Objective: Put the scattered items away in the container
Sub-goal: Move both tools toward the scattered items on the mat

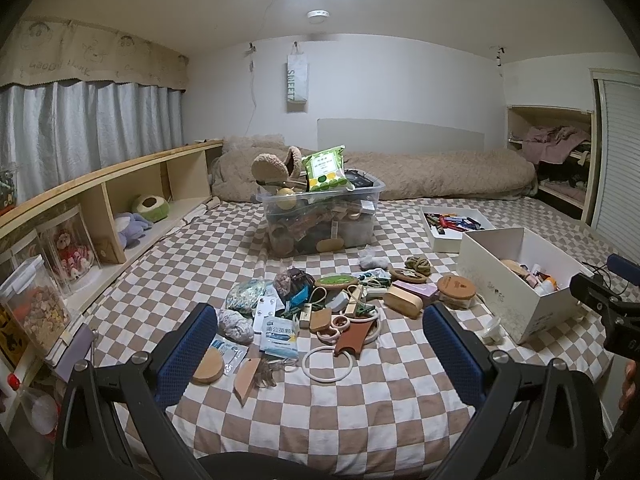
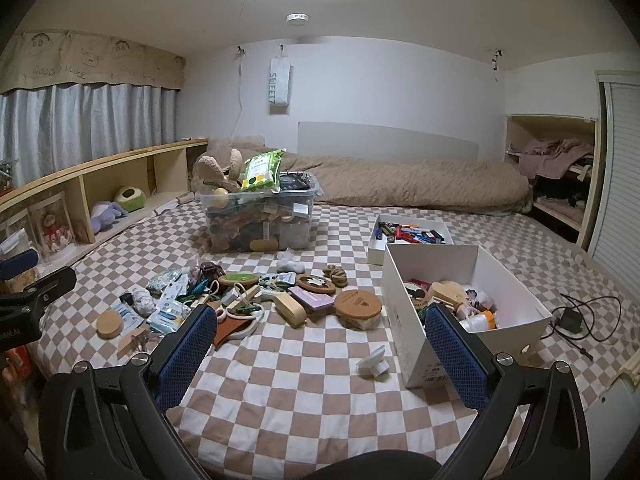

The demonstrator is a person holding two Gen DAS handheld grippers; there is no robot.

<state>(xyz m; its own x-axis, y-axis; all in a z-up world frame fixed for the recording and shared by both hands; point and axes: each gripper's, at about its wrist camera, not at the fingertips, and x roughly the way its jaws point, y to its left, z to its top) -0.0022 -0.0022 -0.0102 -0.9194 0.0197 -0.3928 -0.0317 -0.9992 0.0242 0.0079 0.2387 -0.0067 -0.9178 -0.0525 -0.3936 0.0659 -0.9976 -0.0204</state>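
The hanging paper bag (image 2: 279,82) on the far wall reads "SWEETY", and the curtain valance (image 2: 92,60) carries a scrawled "GOOD LUCK"; print on the green snack packet (image 1: 325,168) and the blue-and-white sachets (image 1: 280,334) is too small for me to read. My left gripper (image 1: 320,344) and right gripper (image 2: 322,346) both stand wide, nothing between the blue pads. The scattered items (image 1: 340,304) lie on the checked bedspread (image 2: 304,392), just left of the white box (image 2: 472,312), the container already partly filled. Behind the box sits a shallow tray of markers (image 2: 412,232). Only my right view shows the charger and cable (image 2: 576,320) to the right of the box; only my left view shows the jar of dry food (image 1: 40,308) (far left of it). The clear bin (image 1: 320,220) beyond the pile is heaped; its lower contents blur together.
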